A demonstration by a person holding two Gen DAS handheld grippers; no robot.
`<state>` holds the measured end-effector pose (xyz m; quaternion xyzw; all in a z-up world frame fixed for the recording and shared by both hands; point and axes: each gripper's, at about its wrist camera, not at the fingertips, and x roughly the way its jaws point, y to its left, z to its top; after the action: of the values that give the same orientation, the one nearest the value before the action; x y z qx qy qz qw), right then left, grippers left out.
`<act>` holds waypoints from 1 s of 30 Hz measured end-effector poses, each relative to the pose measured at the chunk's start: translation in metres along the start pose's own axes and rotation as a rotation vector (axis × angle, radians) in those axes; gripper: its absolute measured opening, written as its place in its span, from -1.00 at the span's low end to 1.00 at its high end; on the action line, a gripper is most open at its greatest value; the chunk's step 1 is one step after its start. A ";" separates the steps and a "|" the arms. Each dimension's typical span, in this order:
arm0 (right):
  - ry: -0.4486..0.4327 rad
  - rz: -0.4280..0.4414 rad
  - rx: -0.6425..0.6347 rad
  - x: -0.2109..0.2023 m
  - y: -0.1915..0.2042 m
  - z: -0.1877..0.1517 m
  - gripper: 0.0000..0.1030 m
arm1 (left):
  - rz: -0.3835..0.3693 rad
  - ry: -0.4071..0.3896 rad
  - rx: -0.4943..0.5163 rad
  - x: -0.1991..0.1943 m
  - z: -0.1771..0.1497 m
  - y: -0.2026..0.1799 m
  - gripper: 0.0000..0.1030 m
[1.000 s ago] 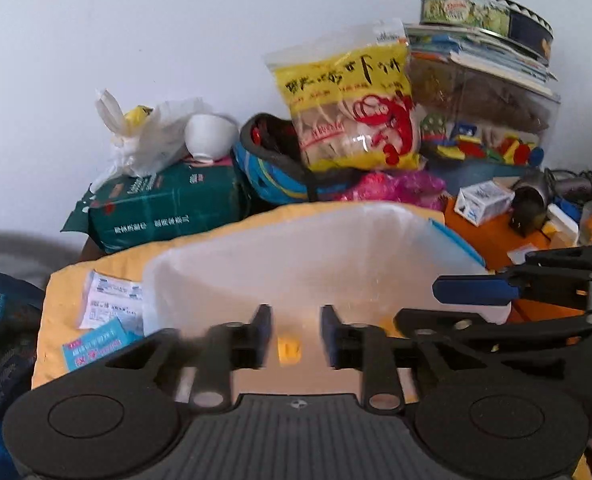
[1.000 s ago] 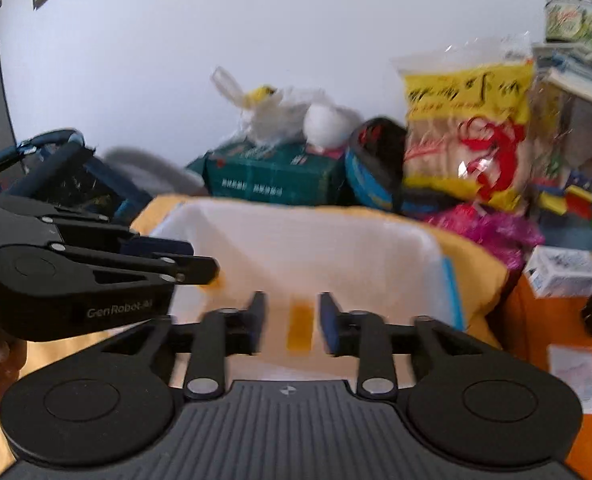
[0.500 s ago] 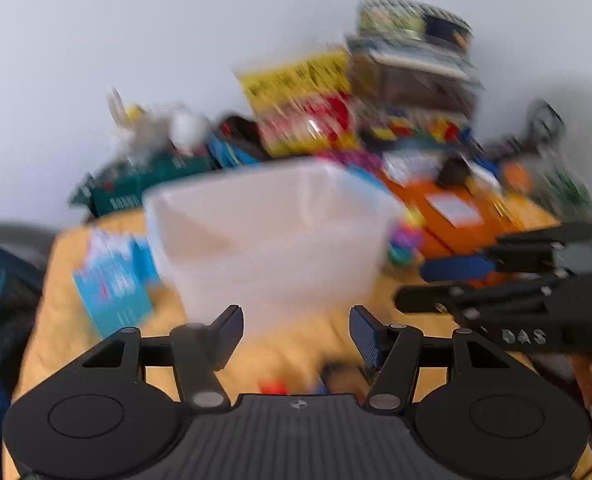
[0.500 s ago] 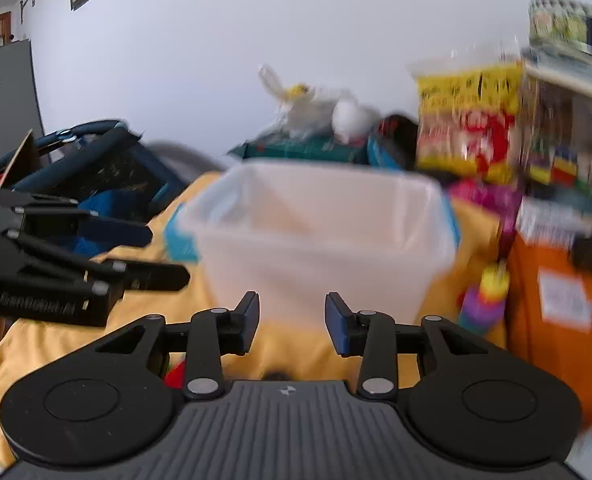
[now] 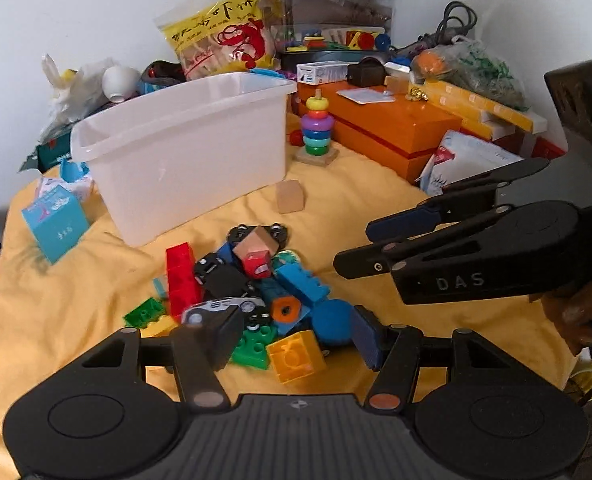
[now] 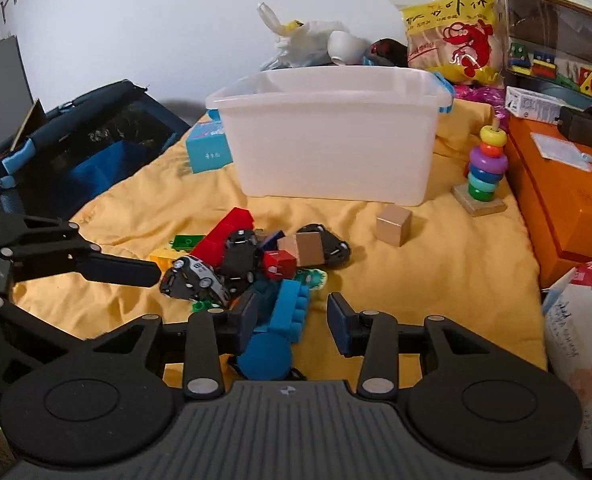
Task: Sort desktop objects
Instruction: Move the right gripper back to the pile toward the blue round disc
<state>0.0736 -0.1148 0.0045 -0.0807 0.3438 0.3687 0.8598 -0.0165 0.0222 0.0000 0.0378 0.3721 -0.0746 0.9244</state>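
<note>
A pile of toys lies on the yellow cloth: a red brick (image 5: 180,276), black toy cars (image 5: 220,276), a blue brick (image 5: 302,284), a yellow brick (image 5: 296,354) and a blue ball (image 5: 332,322). Behind it stands a white plastic bin (image 5: 188,148), also in the right wrist view (image 6: 332,136). My left gripper (image 5: 296,334) is open and empty, low over the near side of the pile. My right gripper (image 6: 294,316) is open and empty, over the blue brick (image 6: 288,306) and the blue ball (image 6: 266,356). A police car (image 6: 196,278) lies left of it.
A wooden cube (image 6: 392,224) and a ring stacker (image 6: 486,172) stand right of the bin. An orange box (image 6: 568,200) and clutter line the right side. A teal carton (image 5: 56,222) sits left of the bin. A dark blue bag (image 6: 88,148) lies beyond the cloth's left edge.
Both grippers have pulled back from over the bin and come down to the toy pile. Both have opened wider; the small yellow pieces seen between their fingers are gone.
</note>
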 end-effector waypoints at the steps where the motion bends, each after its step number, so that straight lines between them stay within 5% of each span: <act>1: 0.005 -0.009 -0.002 -0.002 0.001 -0.002 -0.16 | -0.005 0.005 -0.002 0.000 0.000 0.000 0.22; 8: 0.054 0.002 0.022 -0.007 0.001 -0.016 -0.16 | 0.059 0.008 0.014 -0.003 0.000 -0.006 0.22; 11: 0.063 0.009 0.046 -0.012 0.002 -0.024 0.00 | 0.059 0.003 -0.004 -0.006 0.001 -0.004 0.22; 30: 0.052 0.019 0.015 -0.018 0.014 -0.026 0.00 | 0.036 0.006 -0.083 -0.011 -0.007 0.002 0.08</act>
<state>0.0418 -0.1256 -0.0018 -0.0804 0.3696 0.3722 0.8476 -0.0287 0.0267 0.0026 0.0065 0.3770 -0.0426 0.9252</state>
